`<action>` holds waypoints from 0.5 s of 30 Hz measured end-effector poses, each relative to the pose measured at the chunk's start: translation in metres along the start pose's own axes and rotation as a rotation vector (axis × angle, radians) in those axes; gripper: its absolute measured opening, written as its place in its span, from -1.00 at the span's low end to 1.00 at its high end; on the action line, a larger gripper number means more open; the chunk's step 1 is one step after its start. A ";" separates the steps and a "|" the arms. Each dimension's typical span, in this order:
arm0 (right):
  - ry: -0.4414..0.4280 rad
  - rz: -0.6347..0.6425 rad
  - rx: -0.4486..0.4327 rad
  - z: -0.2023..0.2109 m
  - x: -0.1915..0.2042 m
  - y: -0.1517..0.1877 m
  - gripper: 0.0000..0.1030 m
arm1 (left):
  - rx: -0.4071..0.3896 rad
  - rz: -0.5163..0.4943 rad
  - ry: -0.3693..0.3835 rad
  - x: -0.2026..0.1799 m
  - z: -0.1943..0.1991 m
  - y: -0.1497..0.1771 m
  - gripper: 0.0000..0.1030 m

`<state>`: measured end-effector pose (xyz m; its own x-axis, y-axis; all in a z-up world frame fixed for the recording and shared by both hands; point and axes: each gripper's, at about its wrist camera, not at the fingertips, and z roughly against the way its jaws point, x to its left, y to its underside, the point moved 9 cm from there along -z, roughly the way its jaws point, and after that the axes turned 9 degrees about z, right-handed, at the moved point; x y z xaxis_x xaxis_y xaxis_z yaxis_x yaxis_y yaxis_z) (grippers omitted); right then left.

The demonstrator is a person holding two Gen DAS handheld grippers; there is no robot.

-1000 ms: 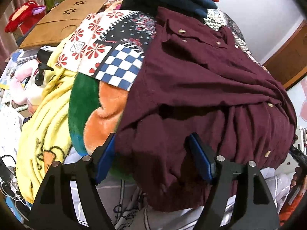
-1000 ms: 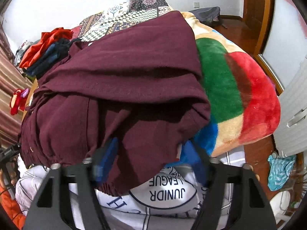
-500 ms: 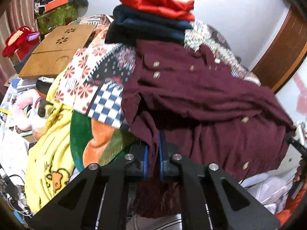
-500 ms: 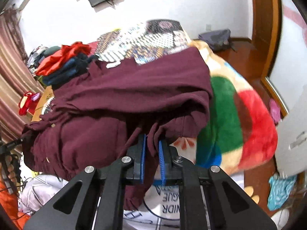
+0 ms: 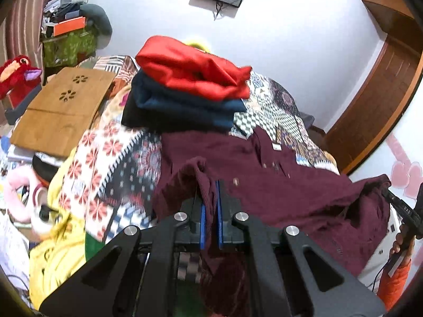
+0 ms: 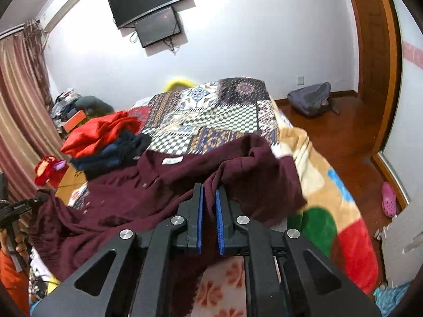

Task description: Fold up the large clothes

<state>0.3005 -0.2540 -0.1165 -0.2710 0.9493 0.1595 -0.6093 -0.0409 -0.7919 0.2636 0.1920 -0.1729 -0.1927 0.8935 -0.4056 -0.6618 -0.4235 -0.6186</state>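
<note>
L tongs: left gripper (image 5: 210, 220) clamped on hem of dark maroon button-up knit garment (image 5: 277, 185), cloth pinched btw blue pads.
R tongs: right gripper (image 6: 208, 219) also clamped on same garment's other hem corner.
Garment: spread on patchwork quilt bed (image 6: 211, 113), hem end lifted twd camera, collar end far.
Step tip: prob. carry hem fwd to collar; keep both grips level, cloth taut, corners aligned.
Left of garment: stack of folded red + navy clothes (image 5: 190, 89), tan wooden board (image 5: 60, 111).
Room: wall TV (image 6: 148, 8) behind bed; fleece blanket (image 6: 330, 211) right of garment.
</note>
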 end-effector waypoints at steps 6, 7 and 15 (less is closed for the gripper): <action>0.058 -0.044 0.066 -0.054 -0.025 -0.004 -0.86 | 0.009 0.029 -0.067 0.017 -0.058 -0.031 -0.89; 0.074 -0.058 0.089 -0.066 -0.032 -0.001 -0.86 | 0.018 0.033 -0.077 0.022 -0.068 -0.033 -0.89; 0.148 -0.066 0.194 -0.118 -0.053 0.016 -0.86 | 0.156 0.077 -0.134 0.052 -0.159 -0.018 -0.85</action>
<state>0.3932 -0.2681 -0.2077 -0.1226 0.9866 0.1079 -0.7574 -0.0227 -0.6525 0.3810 0.2225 -0.2901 -0.3354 0.8755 -0.3480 -0.7434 -0.4728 -0.4731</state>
